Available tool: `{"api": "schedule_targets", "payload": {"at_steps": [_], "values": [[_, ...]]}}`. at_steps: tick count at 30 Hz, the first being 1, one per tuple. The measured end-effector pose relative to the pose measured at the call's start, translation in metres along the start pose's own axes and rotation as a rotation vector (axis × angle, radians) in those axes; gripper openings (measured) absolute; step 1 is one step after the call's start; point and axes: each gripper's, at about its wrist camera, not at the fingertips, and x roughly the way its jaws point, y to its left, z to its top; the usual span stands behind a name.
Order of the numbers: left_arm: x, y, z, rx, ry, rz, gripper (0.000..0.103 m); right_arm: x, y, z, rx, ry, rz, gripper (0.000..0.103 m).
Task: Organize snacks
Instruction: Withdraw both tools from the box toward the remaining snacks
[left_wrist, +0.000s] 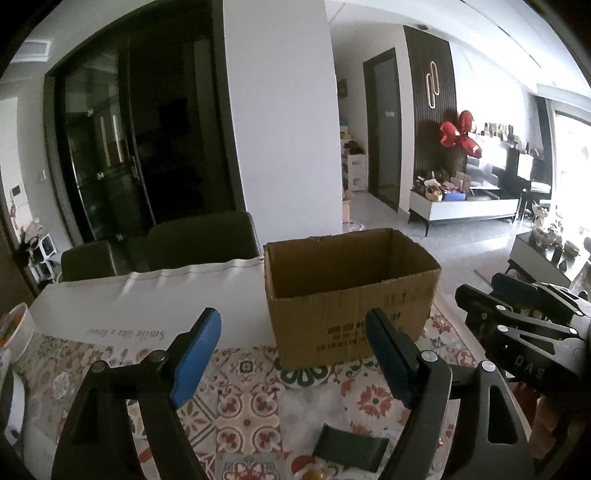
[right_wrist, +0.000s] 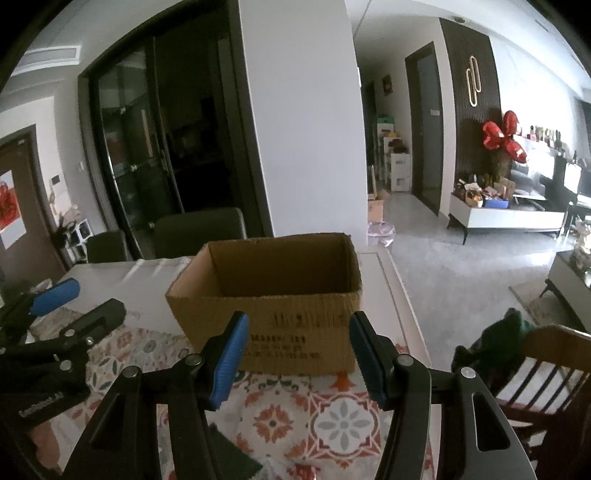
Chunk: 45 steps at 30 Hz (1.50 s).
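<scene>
An open brown cardboard box (left_wrist: 351, 295) stands upright on the patterned tablecloth (left_wrist: 240, 398); its inside bottom is hidden. It also shows in the right wrist view (right_wrist: 273, 314). My left gripper (left_wrist: 295, 354) is open and empty, short of the box's near side. My right gripper (right_wrist: 299, 354) is open and empty, just in front of the box. A dark flat packet (left_wrist: 349, 446) lies on the cloth below the left gripper, with a small round brown item (left_wrist: 317, 474) at the frame's bottom. The packet's corner shows in the right wrist view (right_wrist: 232, 458).
A white cloth with lettering (left_wrist: 147, 302) covers the table's far left. A white bowl (left_wrist: 16, 328) sits at the left edge. Dark chairs (left_wrist: 203, 240) stand behind the table. A wooden chair (right_wrist: 546, 373) is at the right. The right gripper shows in the left view (left_wrist: 517, 314).
</scene>
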Motion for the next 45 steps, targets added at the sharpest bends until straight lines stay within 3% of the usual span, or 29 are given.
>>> {"api": "schedule_targets", "payload": {"at_steps": [10, 22, 29, 45], "values": [[-0.023, -0.001, -0.036, -0.012, 0.012, -0.004, 0.08, -0.028, 0.004, -0.032, -0.011, -0.018, -0.003, 0.057], [-0.033, -0.002, -0.085, -0.031, 0.025, -0.007, 0.08, -0.033, 0.005, -0.076, -0.023, 0.023, -0.005, 0.057], [-0.034, -0.006, -0.109, -0.017, 0.027, 0.042, 0.08, -0.025, 0.004, -0.101, -0.017, 0.071, -0.015, 0.057], [0.005, -0.014, -0.165, -0.037, 0.174, 0.019, 0.08, 0.01, 0.0, -0.157, -0.001, 0.245, -0.01, 0.057]]}}
